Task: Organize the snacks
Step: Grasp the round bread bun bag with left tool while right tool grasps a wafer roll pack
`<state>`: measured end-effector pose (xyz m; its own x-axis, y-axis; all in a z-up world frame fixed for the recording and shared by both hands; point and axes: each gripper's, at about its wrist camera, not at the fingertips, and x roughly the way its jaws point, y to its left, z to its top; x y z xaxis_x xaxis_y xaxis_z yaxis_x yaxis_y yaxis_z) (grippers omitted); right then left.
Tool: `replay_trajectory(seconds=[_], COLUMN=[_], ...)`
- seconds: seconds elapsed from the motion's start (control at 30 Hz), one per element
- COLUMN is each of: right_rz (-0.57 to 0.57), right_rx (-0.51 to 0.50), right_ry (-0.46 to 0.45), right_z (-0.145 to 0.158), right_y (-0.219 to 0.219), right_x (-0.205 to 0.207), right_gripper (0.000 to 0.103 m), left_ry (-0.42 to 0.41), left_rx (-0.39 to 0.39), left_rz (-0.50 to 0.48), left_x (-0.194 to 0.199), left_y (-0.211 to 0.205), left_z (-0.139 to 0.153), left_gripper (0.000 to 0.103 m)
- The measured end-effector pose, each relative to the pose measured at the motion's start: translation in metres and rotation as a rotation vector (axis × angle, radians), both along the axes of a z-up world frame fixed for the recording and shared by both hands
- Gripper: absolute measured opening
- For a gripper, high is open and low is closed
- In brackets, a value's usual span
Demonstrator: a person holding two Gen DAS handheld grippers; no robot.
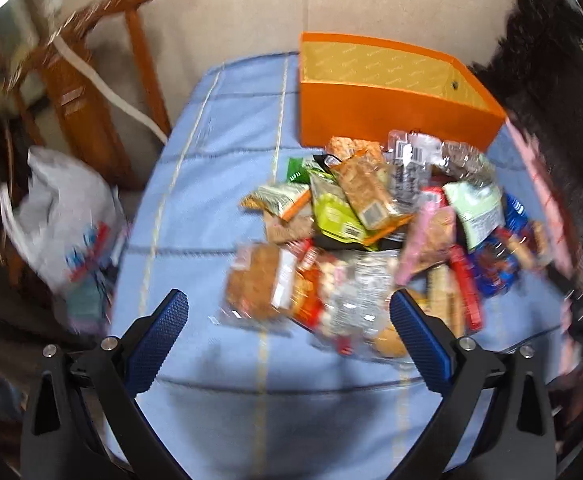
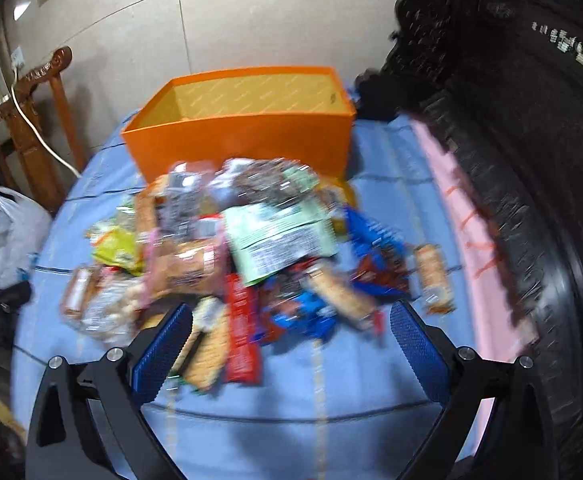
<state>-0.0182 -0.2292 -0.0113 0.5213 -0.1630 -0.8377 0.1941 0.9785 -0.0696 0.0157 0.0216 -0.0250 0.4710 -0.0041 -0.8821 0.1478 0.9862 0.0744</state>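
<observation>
A pile of wrapped snacks (image 1: 371, 232) lies on a blue checked cloth (image 1: 219, 208); it also shows in the right wrist view (image 2: 251, 248). An open, empty orange box (image 1: 387, 108) stands just behind the pile, also in the right wrist view (image 2: 243, 136). My left gripper (image 1: 289, 312) is open, above the near edge of the pile, over a clear-wrapped cake pack (image 1: 267, 284). My right gripper (image 2: 291, 320) is open, over a red bar (image 2: 241, 340) and blue packets (image 2: 307, 316). Neither holds anything. Both views are blurred.
A carved wooden chair (image 1: 91, 92) and a white plastic bag (image 1: 59, 216) stand left of the table. A dark carved piece of furniture (image 2: 523, 160) rises on the right, with a pink strip (image 2: 471, 232) along the table's right edge.
</observation>
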Motion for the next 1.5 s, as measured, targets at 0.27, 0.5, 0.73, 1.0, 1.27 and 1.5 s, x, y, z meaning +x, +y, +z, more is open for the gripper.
replay_trajectory(seconds=[0.27,0.5,0.73,1.0,1.27,1.5], right_rz=[-0.063,-0.12,-0.114,-0.079,0.03,0.106], right_rx=[0.057,0.102,0.104,0.079,0.023,-0.01], right_ry=[0.071,0.14,0.192,0.218,0.242,0.296], right_z=[-0.028,-0.056,-0.075,-0.075,-0.078,-0.107], right_y=[-0.061,-0.076,-0.071,-0.075,-0.071,-0.066], right_x=[-0.002,0.004,0.019,0.029,0.039,0.067], right_gripper=[0.099,0.099,0.099,0.099,0.099,0.054], left_ry=[0.144,0.22,0.355,0.36,0.375,0.367], left_rx=[-0.077,-0.096,-0.192,-0.304,-0.354,-0.338], left_rz=[-0.047,-0.031,0.01,0.022,0.045,0.053], left_x=[0.032,0.067,0.083,0.085,0.064,0.061], left_y=[0.034,0.046,0.053,0.065,0.081,0.075], left_z=[-0.056,-0.087,-0.131,-0.145,-0.146,-0.146], left_gripper=[0.099,0.099,0.078,0.072,0.072,0.073])
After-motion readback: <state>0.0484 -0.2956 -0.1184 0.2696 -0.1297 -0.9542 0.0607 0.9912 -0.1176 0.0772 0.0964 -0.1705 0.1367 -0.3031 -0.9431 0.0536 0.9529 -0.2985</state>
